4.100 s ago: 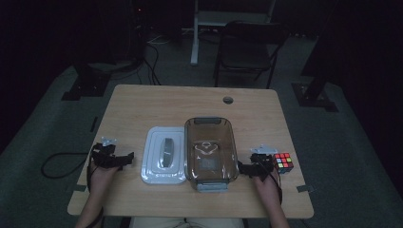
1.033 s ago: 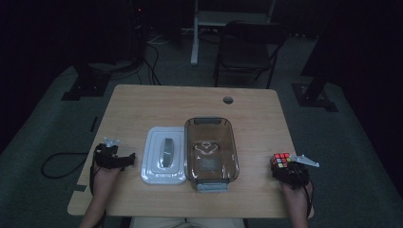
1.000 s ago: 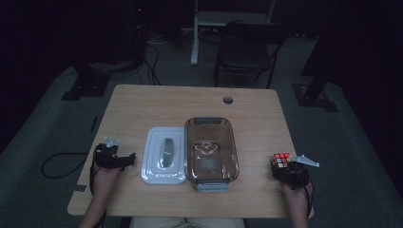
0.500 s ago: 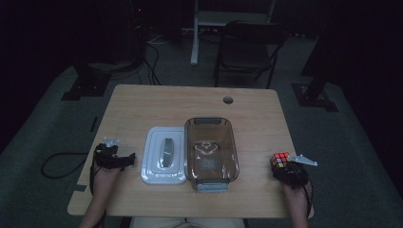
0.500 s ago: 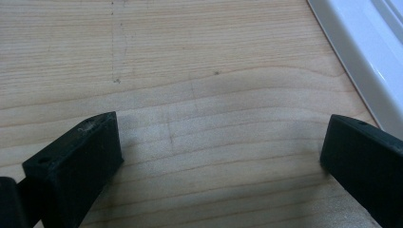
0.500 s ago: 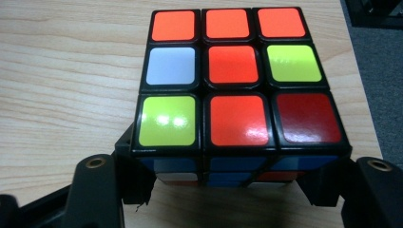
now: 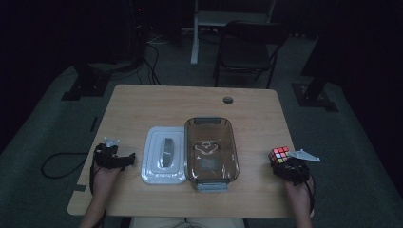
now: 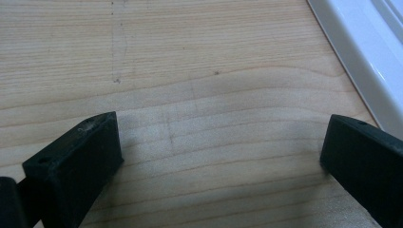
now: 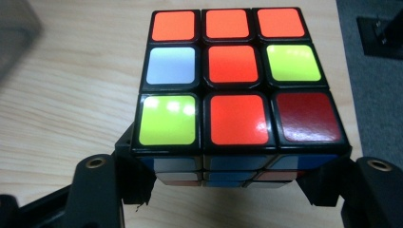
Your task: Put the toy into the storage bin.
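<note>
Both pads now clamp the cube (image 9: 237,90) — right gripper (image 9: 233,185) closed since before; left gripper (image 8: 218,156) wide, unmoved.

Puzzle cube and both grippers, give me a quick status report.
Right gripper shut on puzzle cube. Left gripper open over bare table. Brown container open, path clear.

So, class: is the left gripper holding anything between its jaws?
No, the left gripper stands open, with bare wooden table between its jaws.

Glossy plastic cube (image 9: 235,90) – matt black claw (image 9: 235,190) – pale, smooth-grained wooden table (image 7: 157,102)
</note>
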The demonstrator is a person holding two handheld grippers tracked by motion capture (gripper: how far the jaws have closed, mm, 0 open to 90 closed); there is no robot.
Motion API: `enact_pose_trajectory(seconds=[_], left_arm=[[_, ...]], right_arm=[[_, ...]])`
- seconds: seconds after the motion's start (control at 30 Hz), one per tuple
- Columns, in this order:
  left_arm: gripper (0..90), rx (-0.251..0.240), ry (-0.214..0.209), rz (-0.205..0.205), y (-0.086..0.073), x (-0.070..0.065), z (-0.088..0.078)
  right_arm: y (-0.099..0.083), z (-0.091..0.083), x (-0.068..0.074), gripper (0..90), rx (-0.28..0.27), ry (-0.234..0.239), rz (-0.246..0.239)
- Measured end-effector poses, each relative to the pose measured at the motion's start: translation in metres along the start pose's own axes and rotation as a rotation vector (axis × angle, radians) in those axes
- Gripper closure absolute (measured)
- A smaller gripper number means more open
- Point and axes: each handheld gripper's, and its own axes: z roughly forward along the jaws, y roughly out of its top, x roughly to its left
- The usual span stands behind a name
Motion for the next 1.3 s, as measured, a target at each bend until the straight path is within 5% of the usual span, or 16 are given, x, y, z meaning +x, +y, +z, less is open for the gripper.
enact_pose_trajectory(seconds=[0.4,1.3], left_arm=[[0.6,0.000,0.000,0.000,0.000,0.000,0.000],[0.6,0.000,0.000,0.001,0.000,0.000,0.000]], right_arm=[[0.037,-0.039,0.012,33.7,-0.116,0.094,-0.061],[0.082,-0.070,0.071,33.7,-0.151,0.348,-0.307]])
